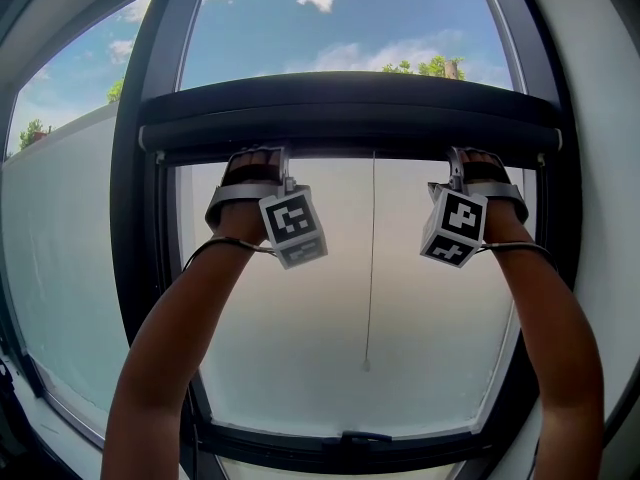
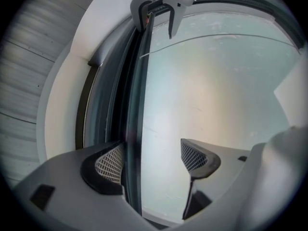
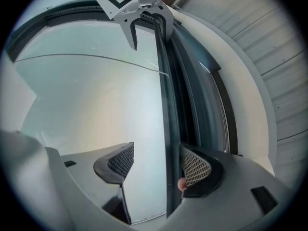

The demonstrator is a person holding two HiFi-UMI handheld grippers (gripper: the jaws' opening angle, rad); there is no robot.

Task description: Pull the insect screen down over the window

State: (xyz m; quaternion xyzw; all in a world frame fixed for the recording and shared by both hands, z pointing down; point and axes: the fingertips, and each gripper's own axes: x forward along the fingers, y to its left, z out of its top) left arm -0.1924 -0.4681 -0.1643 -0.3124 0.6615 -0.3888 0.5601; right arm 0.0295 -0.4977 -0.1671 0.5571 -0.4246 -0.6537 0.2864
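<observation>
My left gripper (image 2: 153, 159) and right gripper (image 3: 159, 163) are both wide open, holding nothing. The insect screen's slim dark pull bar (image 1: 350, 148) sits between my jaws, against the outer ones. Pull before clamping and it'll probably slip.

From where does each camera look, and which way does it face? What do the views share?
Head view: on the person's head, facing the window; shows both forearms, the left gripper and the right gripper at the screen bar.
Left gripper view: on the left gripper, looking along the bar between its open jaws; the right gripper is far off.
Right gripper view: on the right gripper, looking back along the bar; the left gripper is far off.
Shared: all three show the bar and both grippers.
</observation>
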